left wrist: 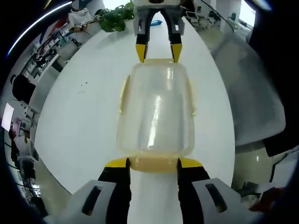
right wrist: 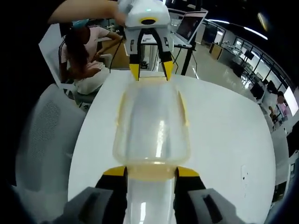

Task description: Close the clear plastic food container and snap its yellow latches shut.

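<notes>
Nearest in the left gripper view, the left hand-held gripper (left wrist: 153, 163) has its yellow-tipped jaws spread to either side of a yellow latch (left wrist: 153, 164) at the near end of the clear plastic container (left wrist: 156, 112), which sits on the white bench (left wrist: 79, 116) with its lid on. The right hand-held gripper (right wrist: 151, 171) stands the same way at the opposite end, jaws apart around that end's latch. A potted plant (left wrist: 116, 17) sits at the bench's far end, and a grey chair (right wrist: 42, 135) stands beside the bench.

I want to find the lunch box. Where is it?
The clear container sits on the white table, mid-picture in both views, between the left tongs and the right tongs at its two ends.
</notes>
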